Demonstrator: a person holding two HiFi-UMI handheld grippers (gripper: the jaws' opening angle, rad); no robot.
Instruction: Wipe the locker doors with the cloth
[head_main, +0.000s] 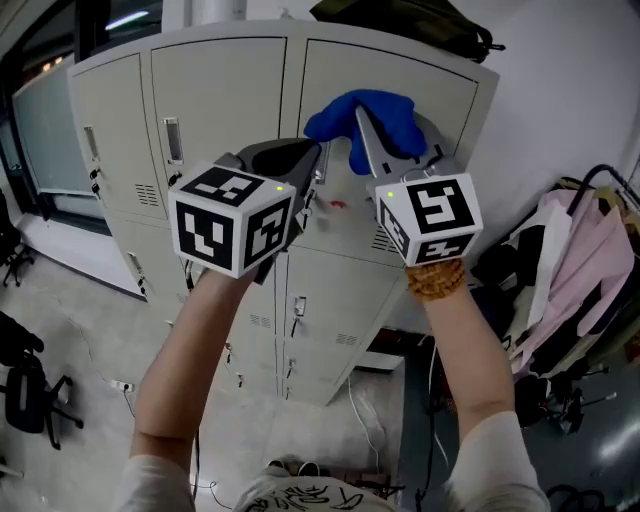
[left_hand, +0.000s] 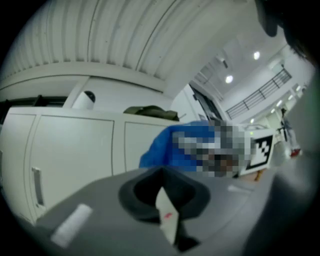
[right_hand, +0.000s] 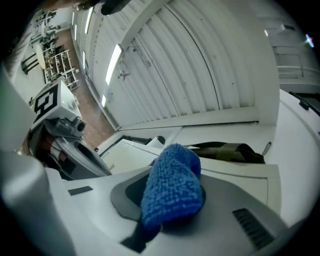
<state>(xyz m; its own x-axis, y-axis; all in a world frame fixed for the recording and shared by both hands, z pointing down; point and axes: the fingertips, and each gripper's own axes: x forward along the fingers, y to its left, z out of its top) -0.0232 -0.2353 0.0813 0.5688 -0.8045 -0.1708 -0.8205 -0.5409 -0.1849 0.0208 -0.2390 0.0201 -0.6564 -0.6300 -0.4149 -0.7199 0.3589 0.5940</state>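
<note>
The blue cloth (head_main: 366, 113) is pressed against the upper right locker door (head_main: 445, 88) of the pale grey lockers. My right gripper (head_main: 378, 142) is shut on it; in the right gripper view the cloth (right_hand: 172, 187) bulges out from between the jaws of that gripper (right_hand: 152, 222). My left gripper (head_main: 311, 166) is held up just left of the cloth, near that door's left edge. In the left gripper view its jaws (left_hand: 169, 222) are closed on a small white tag with a red mark (left_hand: 167, 212). The cloth (left_hand: 165, 147) shows beyond them, in front of the locker doors (left_hand: 75, 150).
A dark bag (head_main: 425, 20) lies on top of the lockers. Pink garments (head_main: 580, 265) hang on a rack at the right. An office chair (head_main: 28, 392) stands at the left. Cables (head_main: 368, 420) trail on the floor below the lockers.
</note>
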